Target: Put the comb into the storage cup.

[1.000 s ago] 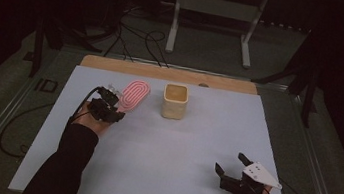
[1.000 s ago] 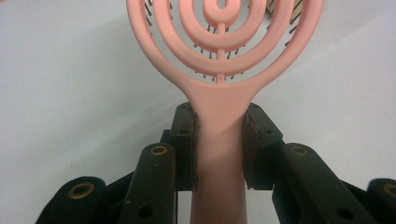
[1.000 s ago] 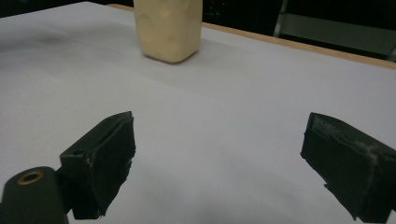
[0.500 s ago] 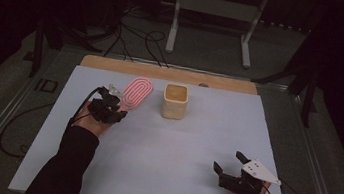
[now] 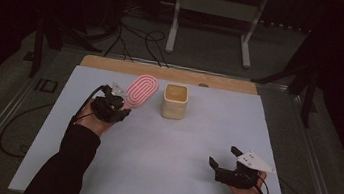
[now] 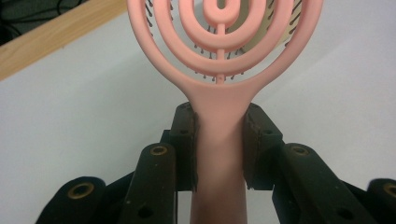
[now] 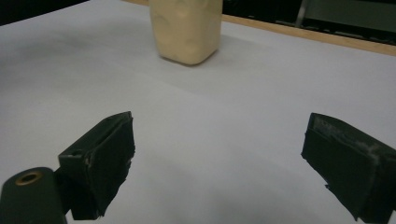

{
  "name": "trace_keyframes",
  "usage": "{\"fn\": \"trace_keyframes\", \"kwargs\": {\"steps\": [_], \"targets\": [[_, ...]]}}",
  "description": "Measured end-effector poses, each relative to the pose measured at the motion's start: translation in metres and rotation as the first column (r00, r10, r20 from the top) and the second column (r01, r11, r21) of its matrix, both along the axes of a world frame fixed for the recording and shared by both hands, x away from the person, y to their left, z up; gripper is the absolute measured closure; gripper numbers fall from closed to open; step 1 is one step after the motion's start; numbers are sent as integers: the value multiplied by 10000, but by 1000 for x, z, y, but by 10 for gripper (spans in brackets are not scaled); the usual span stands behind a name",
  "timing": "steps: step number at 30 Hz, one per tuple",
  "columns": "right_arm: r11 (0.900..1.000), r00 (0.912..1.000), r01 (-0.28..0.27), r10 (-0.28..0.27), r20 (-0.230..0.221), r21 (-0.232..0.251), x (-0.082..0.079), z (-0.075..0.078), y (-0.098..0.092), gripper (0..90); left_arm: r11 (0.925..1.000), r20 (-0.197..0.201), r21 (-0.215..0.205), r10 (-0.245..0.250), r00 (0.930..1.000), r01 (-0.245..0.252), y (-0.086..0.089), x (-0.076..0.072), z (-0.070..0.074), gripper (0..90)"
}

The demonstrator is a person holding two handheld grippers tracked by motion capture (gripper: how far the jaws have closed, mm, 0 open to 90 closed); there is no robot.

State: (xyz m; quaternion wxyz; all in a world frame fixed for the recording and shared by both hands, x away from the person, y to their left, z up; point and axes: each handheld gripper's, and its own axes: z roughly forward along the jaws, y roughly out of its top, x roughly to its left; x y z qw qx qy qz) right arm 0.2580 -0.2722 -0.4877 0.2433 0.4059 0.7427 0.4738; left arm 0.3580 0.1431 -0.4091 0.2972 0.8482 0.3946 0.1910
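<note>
The left gripper (image 5: 120, 101) is pinching the handle of a pink hairbrush (image 5: 141, 89), its two black pads pressing on either side of the handle just below the head, as the left gripper view shows. The hairbrush (image 6: 219, 56) is a vented paddle type with looping oval ribs, and dark bristles are showing through the gaps. In the high view the brush head is pointing away from the person and leaning toward the far edge of the white table (image 5: 161, 161), lying just beside a cream-coloured cup (image 5: 175, 100) without touching it. The cup is standing upright near the far middle of the table, close to the wooden strip (image 5: 163, 72) that is running along the far edge.

The right gripper (image 5: 224, 160) is resting low over the near right part of the table, well apart from the cup and the brush, with its jaws spread wide and nothing between them. In the right gripper view the pads (image 7: 109, 154) are standing far apart over bare table, and the cream-coloured cup (image 7: 186, 29) is sitting farther off ahead of them
</note>
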Motion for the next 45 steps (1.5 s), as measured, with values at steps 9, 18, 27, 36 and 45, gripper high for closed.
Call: {"fn": "trace_keyframes", "kwargs": {"steps": [9,18,27,36,45], "targets": [[9993,9971,-334,324,-685,-144,15,14,12,92,9998,282,-39,-213,9994,214,-5,0,3,699],[9982,9958,-585,575,-706,-114,29,32,26,92,9986,559,-196,-471,9973,482,-12,-2,6,698],[9955,9941,-932,939,-544,152,49,53,46,92,9964,775,-297,-774,9940,799,-21,-3,6,698],[9916,9910,-1209,1232,-521,449,61,63,58,92,9938,877,-300,-1037,9907,1067,-34,-4,6,698],[9840,9858,-1566,1610,-472,847,78,71,65,93,9906,1027,-432,-1249,9868,1298,-45,-6,6,698]]}}
